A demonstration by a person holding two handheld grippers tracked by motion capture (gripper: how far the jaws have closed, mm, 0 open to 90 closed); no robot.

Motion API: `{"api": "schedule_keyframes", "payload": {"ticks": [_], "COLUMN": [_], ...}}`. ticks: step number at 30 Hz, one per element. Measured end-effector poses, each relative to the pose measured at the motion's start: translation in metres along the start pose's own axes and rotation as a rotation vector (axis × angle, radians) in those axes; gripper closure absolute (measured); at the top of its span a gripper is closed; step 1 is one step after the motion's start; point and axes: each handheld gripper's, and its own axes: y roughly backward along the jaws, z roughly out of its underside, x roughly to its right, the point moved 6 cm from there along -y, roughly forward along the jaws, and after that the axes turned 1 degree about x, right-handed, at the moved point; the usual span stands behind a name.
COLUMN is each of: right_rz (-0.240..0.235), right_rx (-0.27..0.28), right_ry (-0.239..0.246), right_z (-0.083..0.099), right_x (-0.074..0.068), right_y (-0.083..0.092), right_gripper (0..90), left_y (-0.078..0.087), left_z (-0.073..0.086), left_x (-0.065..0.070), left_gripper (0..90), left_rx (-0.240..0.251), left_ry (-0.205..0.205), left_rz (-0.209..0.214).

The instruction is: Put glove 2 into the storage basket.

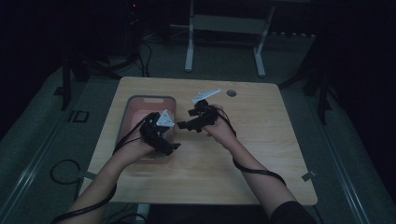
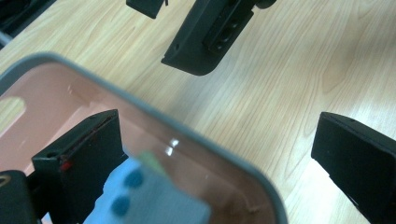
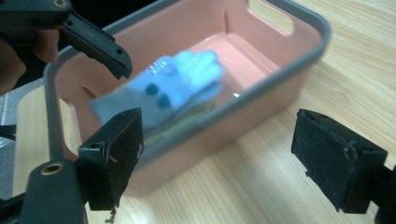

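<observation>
**Glove in the bin, both grippers standing open**

Over the pink bin [image 1: 132, 103] at the left of the wooden table [image 1: 261, 154], the left gripper [image 1: 169, 148] hangs with its jaws spread wide and nothing between them. Look along it in the left gripper view: one jaw sits above the bin's grey rim, the other out over bare wood. Just beside it, over the tabletop to the right of the bin, the right gripper [image 1: 187, 126] points back toward the bin, jaws equally wide, equally empty.

And there's the prize: a light blue glove [image 3: 180, 79] with dark blue dots, lying on the bin's floor, on top of something greenish I can't make out. Neither gripper touches it.

This looks like the moment after a drop, or just before a pick. If the glove is staying, lift both hands straight up and clear so no jaw clips the rim or snags the fabric. If it's coming out, go down over the middle of the glove, jaws open, and pinch a good fold of cloth, not a fingertip.

Any writing? None readable on glove, bin or grippers. Too dim, too blurred.
</observation>
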Motion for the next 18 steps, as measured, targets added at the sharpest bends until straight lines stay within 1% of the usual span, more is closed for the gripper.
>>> {"api": "schedule_keyframes", "payload": {"ticks": [1, 3, 7, 9, 11, 13, 15, 17, 18], "right_rz": [0.009, 0.013, 0.029, 0.036, 0.044, 0.051, 0.056, 0.061, 0.063], "right_rx": [0.0, -0.001, 0.001, 0.004, 0.007, 0.004, 0.005, 0.004, 0.004], "right_ry": [-0.005, -0.009, -0.01, -0.017, -0.02, -0.028, -0.033, -0.041, -0.045], "right_z": [0.004, 0.008, 0.017, 0.022, 0.027, 0.034, 0.04, 0.046, 0.049], "right_x": [0.004, 0.006, 0.012, 0.015, 0.018, 0.021, 0.024, 0.026, 0.027], "right_y": [0.005, 0.01, 0.02, 0.025, 0.03, 0.035, 0.039, 0.044, 0.046], "right_gripper": [16.8, 16.7, 16.5, 16.5, 16.5, 16.5, 16.5, 16.5, 16.5], "left_y": [-0.001, -0.004, -0.01, -0.014, -0.016, -0.019, -0.022, -0.025, -0.026], "left_z": [-0.002, -0.006, -0.013, -0.015, -0.018, -0.022, -0.025, -0.028, -0.029], "left_x": [0.001, 0.004, 0.011, 0.013, 0.016, 0.02, 0.025, 0.031, 0.033], "left_gripper": [2.5, 2.5, 2.5, 2.5, 2.5, 2.5, 2.6, 2.6, 2.5], "left_rx": [0.004, 0.016, 0.018, 0.01, 0.018, 0.027, 0.019, 0.018, 0.017], "left_ry": [0.0, -0.008, -0.013, -0.024, -0.033, -0.038, -0.045, -0.064, -0.065], "left_rz": [0.003, 0.005, 0.036, 0.038, 0.03, 0.043, 0.06, 0.073, 0.078]}}
